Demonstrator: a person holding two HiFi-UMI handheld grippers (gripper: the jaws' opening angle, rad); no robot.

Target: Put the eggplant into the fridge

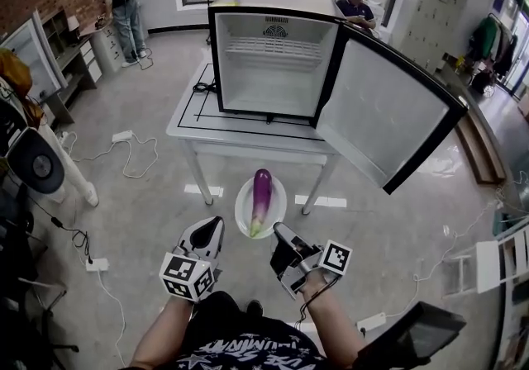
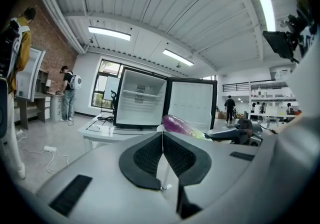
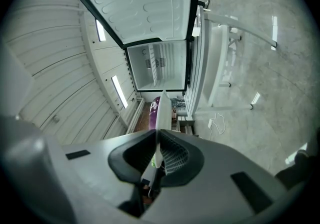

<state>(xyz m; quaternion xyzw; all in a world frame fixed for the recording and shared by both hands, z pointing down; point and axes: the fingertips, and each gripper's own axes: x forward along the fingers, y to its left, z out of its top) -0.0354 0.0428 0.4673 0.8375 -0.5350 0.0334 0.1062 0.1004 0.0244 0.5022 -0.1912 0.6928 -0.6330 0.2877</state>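
Purple eggplant (image 1: 261, 199) on plate (image 1: 243, 211) gripped by right tongs (image 1: 278, 232); fridge (image 1: 273, 79) stands open.

One eggplant (image 1: 261, 197), one plate (image 1: 243, 218), one fridge (image 1: 273, 71), one desk (image 1: 245, 142). Two tools: left tool (image 1: 216, 225) at 7 o'clock, right tool (image 1: 279, 230) at 5. Two people: a person (image 1: 116, 2) at 11 o'clock, another person (image 1: 357, 7) at 1.

Purple eggplant (image 1: 261, 199) lying on white plate (image 1: 279, 195); fridge (image 1: 273, 63) on table (image 1: 248, 141), door open.
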